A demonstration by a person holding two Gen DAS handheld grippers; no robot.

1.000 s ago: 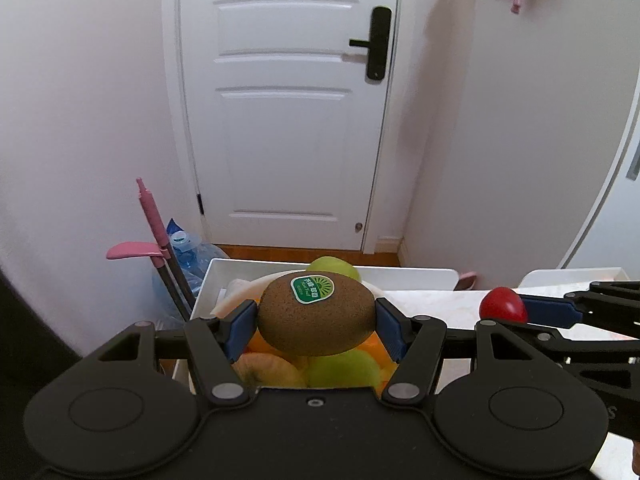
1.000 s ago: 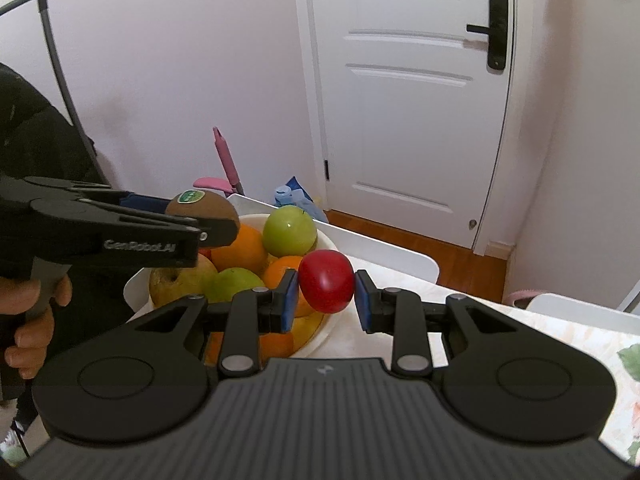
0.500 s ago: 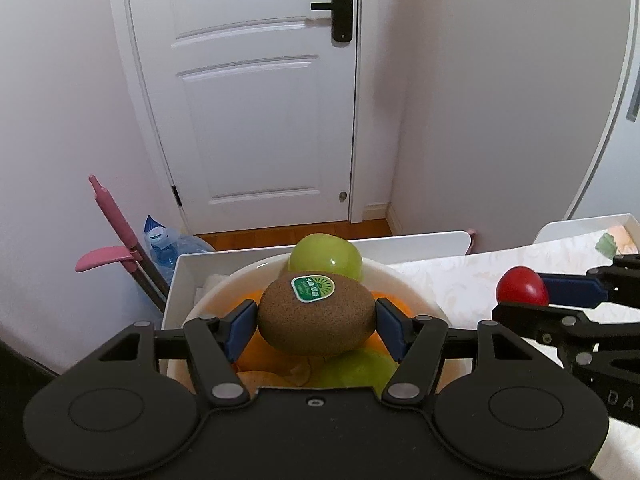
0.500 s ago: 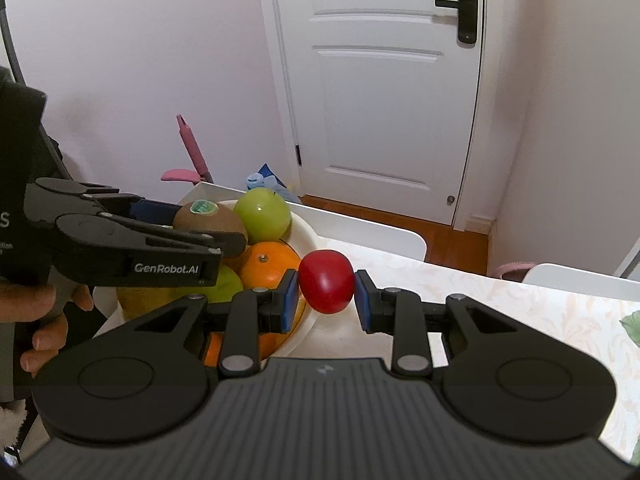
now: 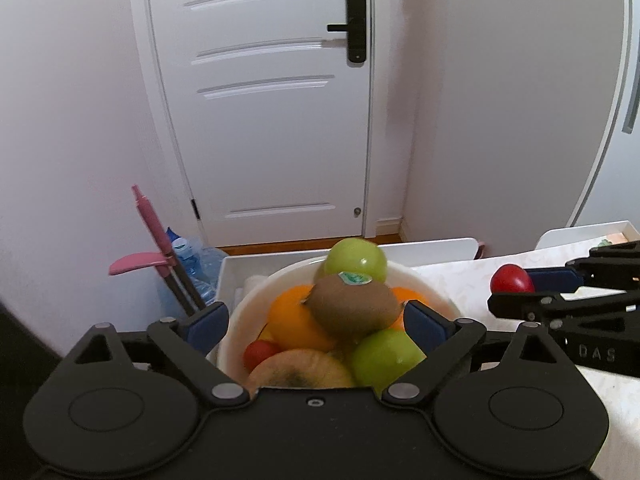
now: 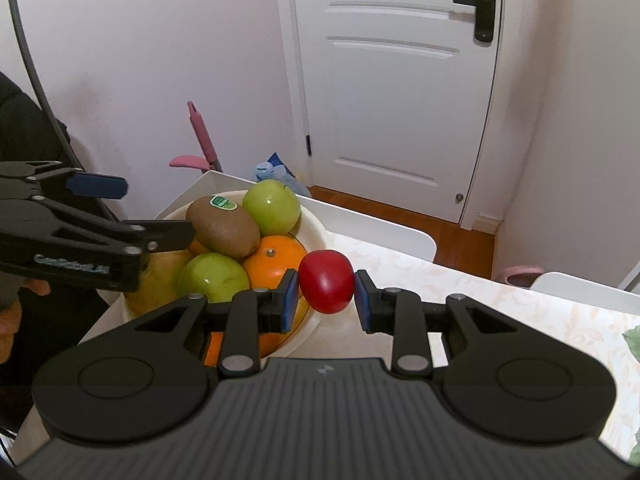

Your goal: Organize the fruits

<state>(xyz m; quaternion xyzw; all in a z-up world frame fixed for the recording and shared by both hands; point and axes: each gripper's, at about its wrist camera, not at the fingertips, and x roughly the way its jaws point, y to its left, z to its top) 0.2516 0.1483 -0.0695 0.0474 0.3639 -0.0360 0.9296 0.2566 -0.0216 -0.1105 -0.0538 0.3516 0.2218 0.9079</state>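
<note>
On my left feed, the fuzzy brown kiwi [image 5: 355,307] with its green sticker now sits on top of the fruit pile in the smooth white bowl [image 5: 436,294], resting against an orange [image 5: 294,320] and the far green apple [image 5: 355,261]. My left hand-held gripper [image 5: 316,322] is spread wide, its blue pads clear of the kiwi on both sides; half a second ago those pads were clamped on it. A near green apple [image 5: 384,358], a dull yellowish pear [image 5: 300,372] with a dark blotch, and a small red fruit [image 5: 260,354] lie lower in the bowl, partly cut off by the gripper body.

On my right feed, the right hand-held gripper [image 6: 326,294] pinches a glossy red tomato [image 6: 326,286] between its blue pads, just beside the bowl's [image 6: 316,236] rim and above the desk [image 6: 500,312], which carries a pale floral cloth. The tomato was pinched the same way in the earlier frame. The bowl stands at the desk's left edge. The left gripper's black arm hides part of the pear there, and its printed lettering is blurred. A second orange [image 6: 276,260] shows beside the tomato. Behind the desk, a pink-handled tool [image 5: 150,224] leans by a white paneled door [image 5: 272,100].
</note>
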